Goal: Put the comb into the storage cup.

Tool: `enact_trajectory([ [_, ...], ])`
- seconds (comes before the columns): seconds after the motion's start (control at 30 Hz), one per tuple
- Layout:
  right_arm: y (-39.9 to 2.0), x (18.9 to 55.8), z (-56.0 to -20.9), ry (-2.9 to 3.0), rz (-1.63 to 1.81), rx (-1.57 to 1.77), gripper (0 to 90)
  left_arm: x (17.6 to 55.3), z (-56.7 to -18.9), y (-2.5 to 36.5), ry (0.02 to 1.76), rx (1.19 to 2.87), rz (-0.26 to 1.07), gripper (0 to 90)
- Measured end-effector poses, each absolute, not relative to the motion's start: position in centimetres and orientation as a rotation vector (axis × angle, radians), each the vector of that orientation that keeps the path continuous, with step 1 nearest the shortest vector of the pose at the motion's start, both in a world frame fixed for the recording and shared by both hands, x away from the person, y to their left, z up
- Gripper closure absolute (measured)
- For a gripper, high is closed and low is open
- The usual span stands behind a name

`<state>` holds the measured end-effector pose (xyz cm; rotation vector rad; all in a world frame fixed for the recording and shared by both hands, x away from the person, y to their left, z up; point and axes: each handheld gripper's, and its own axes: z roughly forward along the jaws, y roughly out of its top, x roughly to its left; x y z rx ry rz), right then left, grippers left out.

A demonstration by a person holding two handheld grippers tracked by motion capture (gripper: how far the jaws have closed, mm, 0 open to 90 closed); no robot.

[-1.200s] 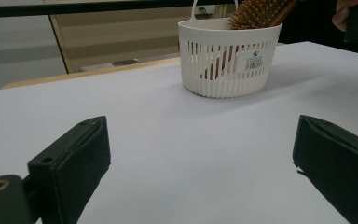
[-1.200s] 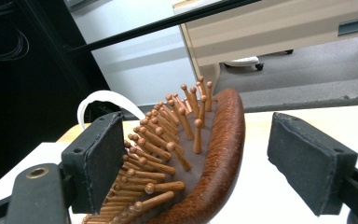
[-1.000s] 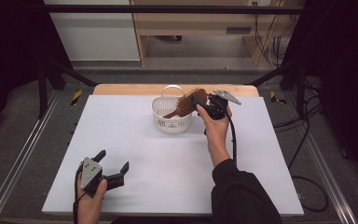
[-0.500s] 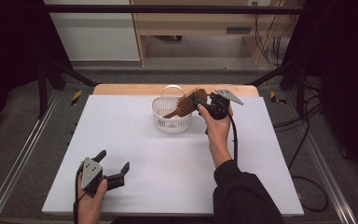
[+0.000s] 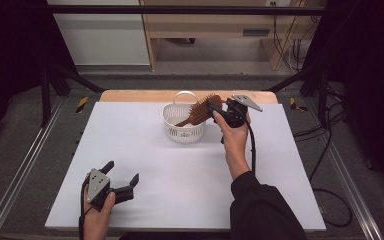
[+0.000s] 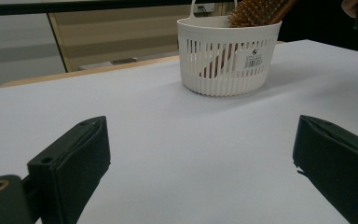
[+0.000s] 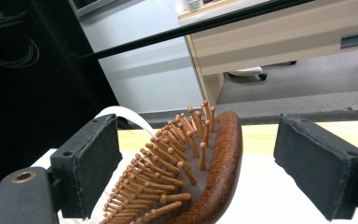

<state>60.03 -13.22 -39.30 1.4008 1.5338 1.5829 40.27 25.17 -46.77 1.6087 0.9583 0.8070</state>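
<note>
Wooden hairbrush is already lodged in the white basket, upper centre; right gripper jaws have just been opening, brush released; left gripper is held apart, empty; withdrawal remains.

Glossy wood over slotted plastic
Brown polished wooden hairbrush gleams; white ribbed plastic basket looks smooth, semi-matt beneath it.

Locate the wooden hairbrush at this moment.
In the high view the hairbrush leans in the white basket at the table's far middle, its head over the right rim between the open right tongs.
</note>
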Motion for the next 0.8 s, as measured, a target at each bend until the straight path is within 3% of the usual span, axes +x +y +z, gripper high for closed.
enact_trajectory([
  [0.8,-13.11,59.51,-38.45,1.578,1.599,1.401,4.3,40.30,-46.80,25.16,0.957,1.613,0.804,3.1],
])
